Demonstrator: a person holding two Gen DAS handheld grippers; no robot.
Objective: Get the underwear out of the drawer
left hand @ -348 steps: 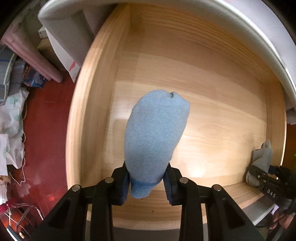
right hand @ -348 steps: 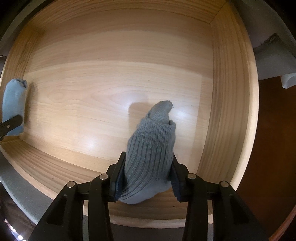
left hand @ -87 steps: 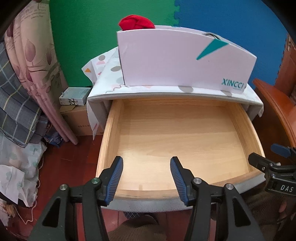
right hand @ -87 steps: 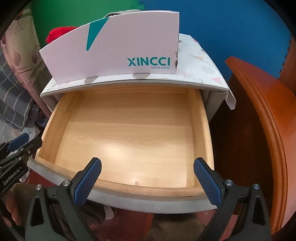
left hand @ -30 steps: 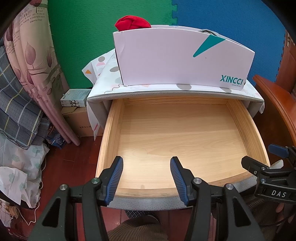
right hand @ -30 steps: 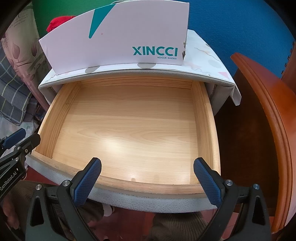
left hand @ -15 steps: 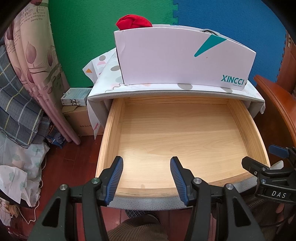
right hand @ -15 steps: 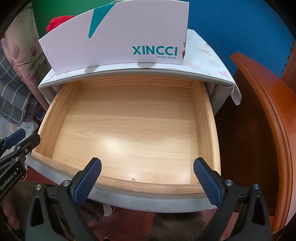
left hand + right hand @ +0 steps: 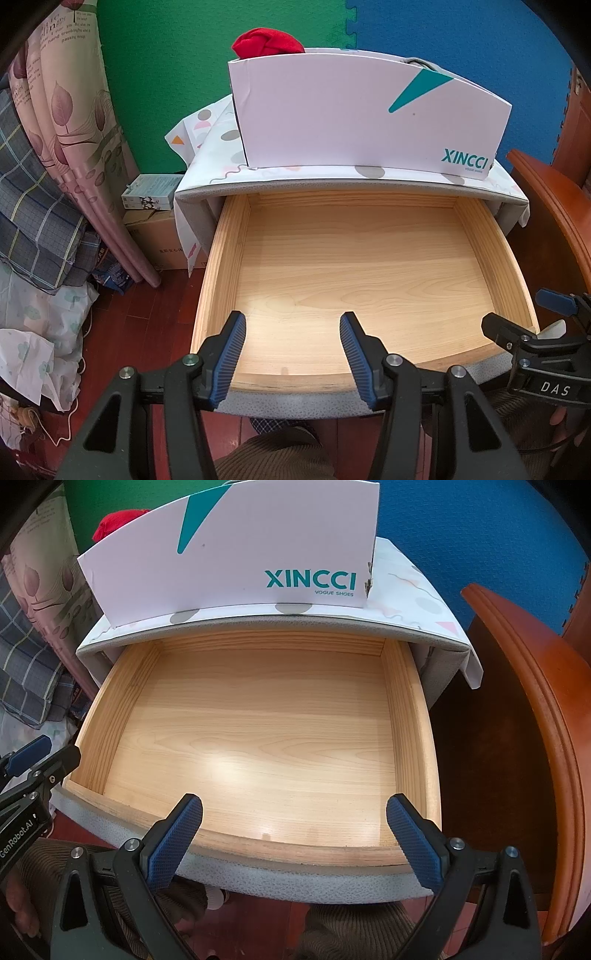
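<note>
Plainly, XINCCI box (image 9: 236, 554) behind drawer (image 9: 258, 738); small print perhaps "VOGUE SHOES"; both claws agape, unladen.

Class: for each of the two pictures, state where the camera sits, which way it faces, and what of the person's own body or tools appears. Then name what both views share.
Left wrist view: on the left gripper, tilted down at the open drawer; its open jaws, the right gripper, a knee.
Right wrist view: on the right gripper, looking down likewise; wide-open jaws, the left gripper, trouser legs.
Shared: the drawer, white shoebox, red cloth.
</note>
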